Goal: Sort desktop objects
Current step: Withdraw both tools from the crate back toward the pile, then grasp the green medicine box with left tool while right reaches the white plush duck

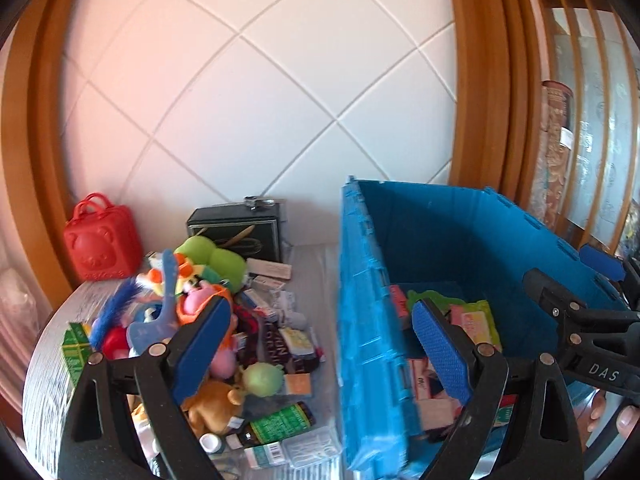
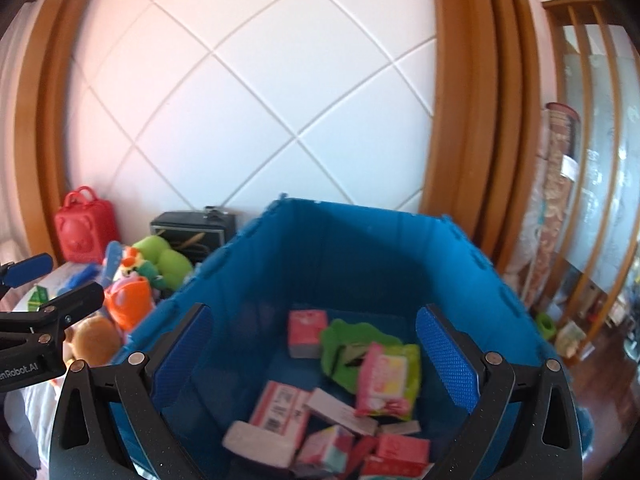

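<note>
Clutter (image 1: 208,320) is heaped on the table's left half, beside the blue crate (image 2: 360,264). The left gripper (image 1: 320,344) is held wide open and empty above the crate's left wall; the right gripper (image 2: 316,356), also spread and empty, is above the crate's boxes (image 2: 280,404). One item at the heap's edge is best singled out.

The boxes (image 2: 280,404) in the blue crate (image 2: 360,248) are blurred, and their print cannot be read. The crate's near wall is cut off by the lower edge. The brown bottle (image 1: 276,424) is partly hidden by the left gripper (image 1: 320,350).
</note>
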The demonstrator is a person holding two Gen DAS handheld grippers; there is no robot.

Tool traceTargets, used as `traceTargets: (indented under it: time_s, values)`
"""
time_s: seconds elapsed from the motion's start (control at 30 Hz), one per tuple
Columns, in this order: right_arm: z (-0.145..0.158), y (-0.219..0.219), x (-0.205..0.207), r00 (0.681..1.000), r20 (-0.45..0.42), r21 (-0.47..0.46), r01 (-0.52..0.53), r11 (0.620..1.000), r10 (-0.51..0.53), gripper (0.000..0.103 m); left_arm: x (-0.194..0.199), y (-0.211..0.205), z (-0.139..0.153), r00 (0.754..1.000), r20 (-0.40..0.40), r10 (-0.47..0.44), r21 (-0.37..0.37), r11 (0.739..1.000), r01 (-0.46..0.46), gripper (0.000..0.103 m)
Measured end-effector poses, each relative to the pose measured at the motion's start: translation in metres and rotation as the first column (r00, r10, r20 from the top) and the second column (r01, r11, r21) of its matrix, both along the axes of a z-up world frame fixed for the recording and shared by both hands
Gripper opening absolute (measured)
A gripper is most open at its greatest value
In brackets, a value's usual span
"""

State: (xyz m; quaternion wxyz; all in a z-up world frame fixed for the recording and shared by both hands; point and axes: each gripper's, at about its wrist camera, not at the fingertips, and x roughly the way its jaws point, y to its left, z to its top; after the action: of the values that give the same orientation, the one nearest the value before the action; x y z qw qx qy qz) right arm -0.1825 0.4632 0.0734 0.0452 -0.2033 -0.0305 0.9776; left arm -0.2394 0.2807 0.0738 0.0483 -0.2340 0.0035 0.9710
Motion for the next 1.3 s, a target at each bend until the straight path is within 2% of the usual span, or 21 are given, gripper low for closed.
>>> traceTargets:
  time_s: [0.13, 0.27, 0.43, 0.57, 0.8, 1.0, 1.17, 1.3]
  values:
    - [-0.003, -0.027, -0.005, 0.996, -0.021, -0.021, -0.090, 0.996, 0.089, 0.103, 0.010, -0.026, -0.004, 0.996, -0.022, 0.083, -0.022, 0.996, -0.083, 0.093]
    - [0.000, -0.059, -0.006, 0.984, -0.050, -0.008, -0.172, 0.985, 0.171, 0.103, 0.015, -0.066, -0.012, 0.990, -0.003, 0.144, -0.007, 0.990, -0.144, 0.093]
    - [0.008, -0.107, -0.006, 0.964, -0.085, 0.007, -0.253, 0.967, 0.253, 0.103, 0.019, -0.127, -0.025, 0.971, 0.009, 0.237, -0.028, 0.971, -0.237, 0.093]
    - [0.005, -0.152, -0.014, 0.958, -0.072, 0.019, -0.278, 0.960, 0.279, 0.103, 0.020, -0.187, -0.040, 0.956, 0.040, 0.290, -0.036, 0.957, -0.288, 0.093]
    - [-0.022, -0.237, -0.035, 0.958, 0.020, 0.016, -0.286, 0.958, 0.286, 0.103, 0.010, -0.311, -0.081, 0.914, 0.145, 0.380, -0.061, 0.925, -0.375, 0.093]
    - [-0.075, -0.290, -0.072, 0.954, 0.184, -0.048, -0.231, 0.972, 0.236, 0.103, -0.007, -0.400, -0.138, 0.869, 0.283, 0.406, -0.108, 0.914, -0.391, 0.093]
    - [-0.126, -0.326, -0.091, 0.922, 0.325, -0.095, -0.189, 0.977, 0.210, 0.103, -0.023, -0.439, -0.188, 0.842, 0.392, 0.371, -0.112, 0.927, -0.357, 0.093]
    - [-0.160, -0.346, -0.100, 0.882, 0.425, -0.116, -0.167, 0.979, 0.201, 0.103, -0.040, -0.449, -0.212, 0.838, 0.429, 0.338, -0.105, 0.940, -0.326, 0.093]
